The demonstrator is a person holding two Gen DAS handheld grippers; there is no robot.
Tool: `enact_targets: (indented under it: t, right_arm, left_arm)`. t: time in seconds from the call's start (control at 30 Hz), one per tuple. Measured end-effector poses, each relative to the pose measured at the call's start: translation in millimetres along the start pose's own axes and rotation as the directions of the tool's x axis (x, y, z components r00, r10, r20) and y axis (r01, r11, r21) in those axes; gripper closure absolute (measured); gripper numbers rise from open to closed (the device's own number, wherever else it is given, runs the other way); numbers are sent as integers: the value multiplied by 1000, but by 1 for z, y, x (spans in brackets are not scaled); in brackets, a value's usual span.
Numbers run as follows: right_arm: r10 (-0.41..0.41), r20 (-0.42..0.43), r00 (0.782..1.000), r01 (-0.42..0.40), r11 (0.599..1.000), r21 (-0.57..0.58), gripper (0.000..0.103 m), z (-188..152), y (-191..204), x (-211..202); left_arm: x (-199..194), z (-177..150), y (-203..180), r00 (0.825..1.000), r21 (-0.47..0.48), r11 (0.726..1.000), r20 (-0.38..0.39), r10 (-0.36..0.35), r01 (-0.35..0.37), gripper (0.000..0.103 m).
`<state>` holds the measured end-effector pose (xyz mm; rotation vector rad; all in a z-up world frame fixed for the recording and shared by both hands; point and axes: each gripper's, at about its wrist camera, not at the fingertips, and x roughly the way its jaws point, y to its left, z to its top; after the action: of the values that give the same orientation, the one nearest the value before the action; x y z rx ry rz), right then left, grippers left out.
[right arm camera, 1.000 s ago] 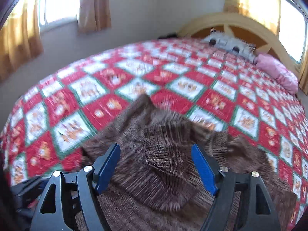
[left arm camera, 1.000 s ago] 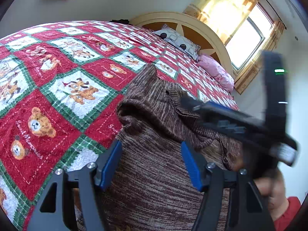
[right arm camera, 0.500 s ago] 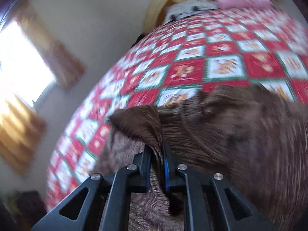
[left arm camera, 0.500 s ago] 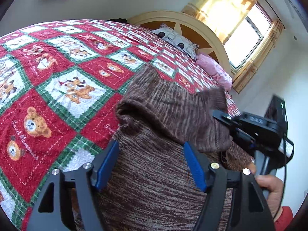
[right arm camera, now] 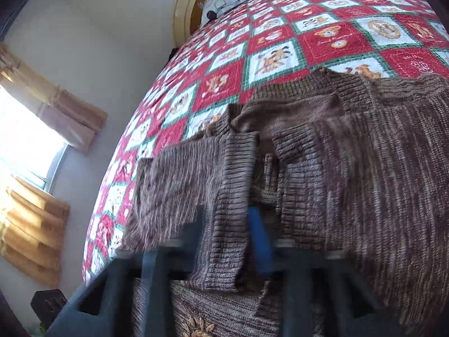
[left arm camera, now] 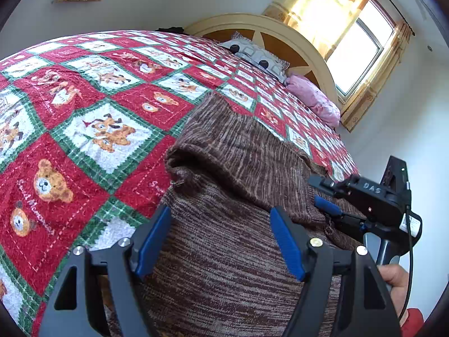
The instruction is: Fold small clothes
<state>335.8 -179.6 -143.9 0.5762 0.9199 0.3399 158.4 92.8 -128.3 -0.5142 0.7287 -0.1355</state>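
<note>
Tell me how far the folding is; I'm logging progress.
Early. The brown sweater lies spread on the quilt. One sleeve is drawn across its body, cuff between the fingers of the right tool; blur hides the grip. The left tool hovers open above. The body itself is not yet folded.

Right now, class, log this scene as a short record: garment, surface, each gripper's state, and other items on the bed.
garment: brown knit sweater, partly folded
surface: red, white and green teddy-bear quilt
left gripper: open, over the sweater, holding nothing
right gripper: blurred; sweater's ribbed edge lies between its fingers, grip not certain
other items: grey patterned pillow, pink pillow, at the headboard
</note>
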Motion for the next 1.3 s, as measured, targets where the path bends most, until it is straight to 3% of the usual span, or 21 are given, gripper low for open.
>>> enact_targets:
  t: [0.03,0.2,0.27,0.3,0.33,0.4,0.6,0.77,1.0,1.13,1.3]
  right_arm:
    - [-13,9,1000,13,1000,-25,50,-1,6,0]
    - [-155,33,987,159,964,-215,52,-15,35,12]
    - [-219,37,975,220,932,-287,84,-19,44,19]
    - [-226,36,973,226,927,-299,85,-17,43,20]
    - [-216,34,976,216,931,-294,92,-17,43,17]
    - [-199,34,979,201,939,-279,93,-16,40,12]
    - [-240,101,965,260,910,-322,93,-11,47,-17]
    - [-313,59,948,312,878,-363,93,-16,34,-4]
    - [-214,14,977,211,949,-234,80,-13,11,-18]
    - [-135,55,989,142,980,-137,36,1,0,-30]
    - [-78,66,995,84,993,-81,36,23,-7,-15]
  left_arm:
    - [0,0,0,1000,0,1000,0,1,-1,27]
    - [1,0,0,1000,5,1000,-2,-1,1,25]
    - [1,0,1,1000,2,1000,-2,-8,8,23]
    - [1,0,0,1000,0,1000,-2,-11,11,23]
    - [1,0,1,1000,-2,1000,-2,-15,15,22]
    - [1,1,1,1000,-5,1000,-1,-19,19,22]
    - [1,0,1,1000,-3,1000,-1,-17,17,22]
    - [1,0,1,1000,1,1000,-2,-14,14,22]
    - [1,0,0,1000,4,1000,-3,-16,16,20]
    - [1,0,0,1000,5,1000,-3,-16,16,20]
    - [1,-1,0,1000,6,1000,-3,-14,14,20]
